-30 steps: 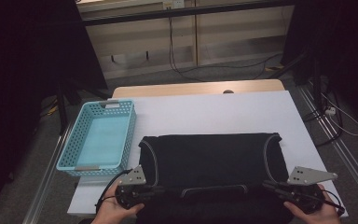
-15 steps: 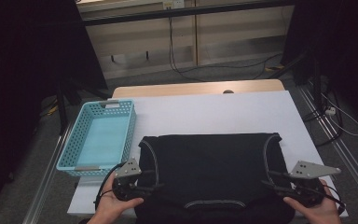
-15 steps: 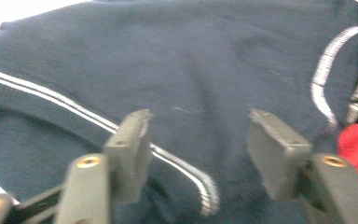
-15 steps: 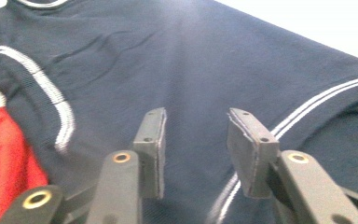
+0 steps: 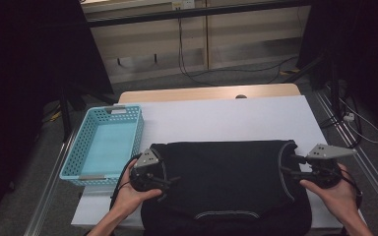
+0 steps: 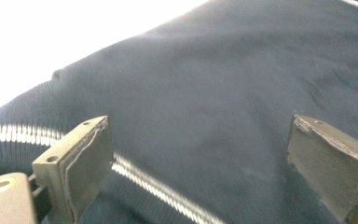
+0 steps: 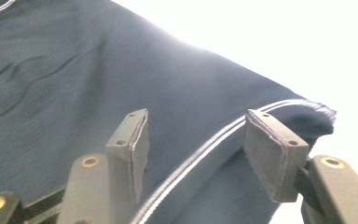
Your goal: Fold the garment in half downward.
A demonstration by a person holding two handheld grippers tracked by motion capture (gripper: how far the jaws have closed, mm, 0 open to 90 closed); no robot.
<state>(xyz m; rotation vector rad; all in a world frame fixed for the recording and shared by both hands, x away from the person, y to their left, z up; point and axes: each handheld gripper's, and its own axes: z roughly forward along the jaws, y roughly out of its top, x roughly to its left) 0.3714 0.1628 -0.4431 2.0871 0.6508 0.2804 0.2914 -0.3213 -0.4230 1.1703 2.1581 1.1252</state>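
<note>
Turquoise basket (image 5: 103, 145) beside dark garment (image 5: 224, 182) holds nothing

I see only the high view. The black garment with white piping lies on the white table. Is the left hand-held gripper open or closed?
Observer: The left hand-held gripper is open; its jaws stand wide apart above the black garment with white piping.
Operator: And the right one?
Observer: The right hand-held gripper is open too, with a white piping line running between its jaws.
Operator: Is it holding cloth?
Observer: No, the pads grip nothing.
</note>
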